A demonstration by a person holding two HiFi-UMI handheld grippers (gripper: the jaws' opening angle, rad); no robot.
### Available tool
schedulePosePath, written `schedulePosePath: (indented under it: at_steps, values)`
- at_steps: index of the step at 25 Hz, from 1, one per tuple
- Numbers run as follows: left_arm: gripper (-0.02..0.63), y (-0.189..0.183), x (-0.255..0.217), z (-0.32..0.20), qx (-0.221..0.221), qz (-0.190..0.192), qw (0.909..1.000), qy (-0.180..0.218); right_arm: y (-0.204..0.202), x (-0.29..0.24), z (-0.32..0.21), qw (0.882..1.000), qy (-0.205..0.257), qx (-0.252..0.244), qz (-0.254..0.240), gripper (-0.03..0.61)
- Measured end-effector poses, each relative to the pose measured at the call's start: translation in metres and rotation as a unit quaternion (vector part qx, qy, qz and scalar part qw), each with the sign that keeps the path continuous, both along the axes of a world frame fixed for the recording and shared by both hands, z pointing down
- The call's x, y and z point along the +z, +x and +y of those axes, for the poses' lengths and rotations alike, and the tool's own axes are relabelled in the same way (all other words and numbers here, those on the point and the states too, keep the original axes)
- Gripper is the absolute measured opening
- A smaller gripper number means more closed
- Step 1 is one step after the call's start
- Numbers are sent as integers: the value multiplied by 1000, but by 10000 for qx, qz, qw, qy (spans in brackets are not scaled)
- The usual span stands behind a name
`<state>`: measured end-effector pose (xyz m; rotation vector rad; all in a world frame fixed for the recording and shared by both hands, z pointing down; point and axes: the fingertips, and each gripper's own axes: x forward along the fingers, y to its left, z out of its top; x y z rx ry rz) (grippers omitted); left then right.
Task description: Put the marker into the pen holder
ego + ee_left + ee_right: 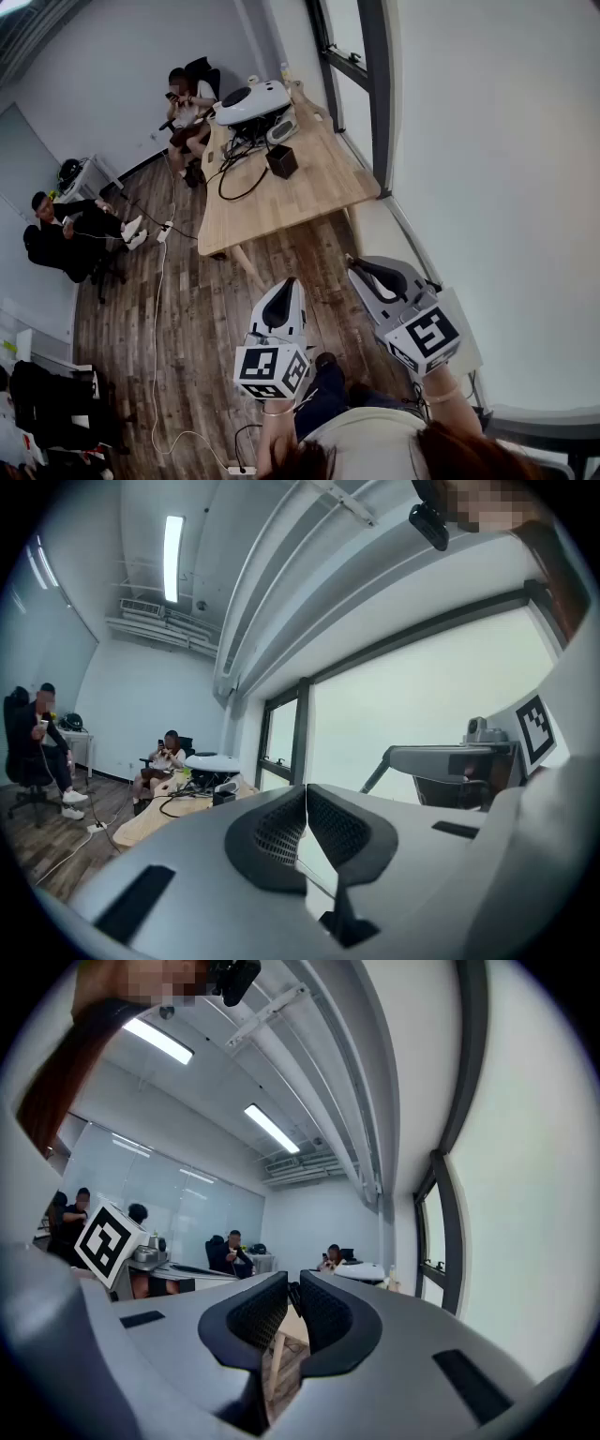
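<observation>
Our left gripper (304,808) is clamped on nothing, right gripper (293,1305) barely parted, empty. No marker shows — we expect it light, stiff, slick, best pinched mid-barrel.

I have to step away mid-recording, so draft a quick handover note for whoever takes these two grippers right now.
Left gripper: fingers shut, empty.
Right gripper: fingers narrowly apart, empty.
Both are held well short of the wooden table.
The dark pen holder stands on it, near the white device. The marker cannot be made out from here.
Done: nothing yet.
Left: go to the table, find the marker, grasp it, drop it into the pen holder.
</observation>
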<state>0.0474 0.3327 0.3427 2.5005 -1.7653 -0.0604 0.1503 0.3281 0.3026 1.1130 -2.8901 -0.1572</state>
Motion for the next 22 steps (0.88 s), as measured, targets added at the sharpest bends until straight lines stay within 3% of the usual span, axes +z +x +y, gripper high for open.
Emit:
schedulePosePath:
  at_steps: [14,22]
  values:
    - [20,12,0,-23,179,-84,9998,-86,4,1,-24,9997,46,56,-224,69]
    - [20,-3,8,-64,228,-76,9997,-104,-16,5,-65,9998,154,84,-116,69]
